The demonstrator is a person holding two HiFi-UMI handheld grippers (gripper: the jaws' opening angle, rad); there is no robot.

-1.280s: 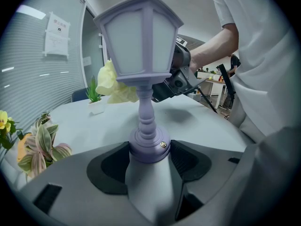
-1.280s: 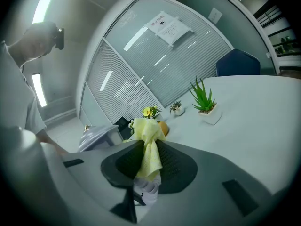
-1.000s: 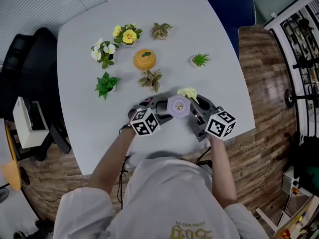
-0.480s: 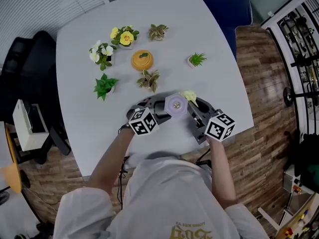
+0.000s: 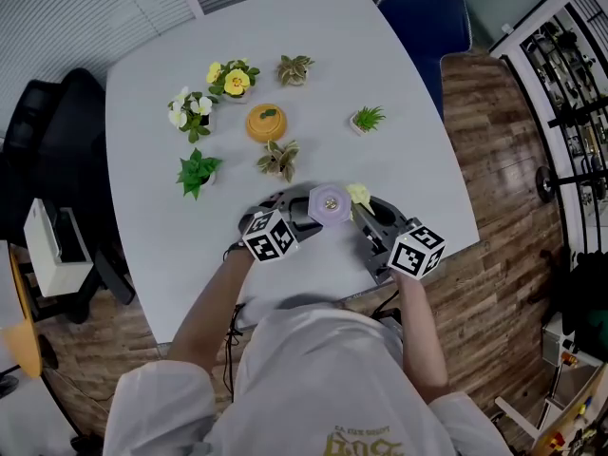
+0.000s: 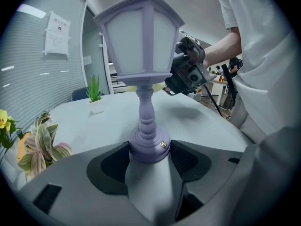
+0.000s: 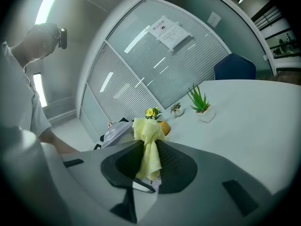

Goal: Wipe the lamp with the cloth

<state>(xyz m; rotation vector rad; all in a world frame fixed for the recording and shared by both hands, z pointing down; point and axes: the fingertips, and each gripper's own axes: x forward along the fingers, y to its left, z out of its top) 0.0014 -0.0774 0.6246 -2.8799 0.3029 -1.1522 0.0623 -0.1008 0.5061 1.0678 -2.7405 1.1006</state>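
Note:
A lilac lantern-shaped lamp [image 5: 330,203] stands upright near the table's front edge. My left gripper [image 5: 302,209] is shut on its round base [image 6: 148,147], and the shade [image 6: 141,36] rises above the jaws. My right gripper [image 5: 366,207] is shut on a yellow cloth [image 5: 359,194], which sits against the right side of the lamp's top. In the right gripper view the cloth [image 7: 149,145] hangs bunched between the pads, with the lamp [image 7: 115,132] just beyond at the left. The left gripper view shows the right gripper [image 6: 188,74] close behind the shade.
Several small potted plants stand further back on the white table [image 5: 399,174]: yellow flowers [image 5: 231,79], white flowers [image 5: 188,110], a green plant [image 5: 197,170], a leafy one [image 5: 279,159] nearest the lamp. An orange round pot [image 5: 266,122] sits among them. A blue chair [image 5: 425,17] is behind.
The right gripper with the cloth has shifted slightly toward me along the lamp's top. The left gripper and the lamp have stayed put; the head view has drifted a little.

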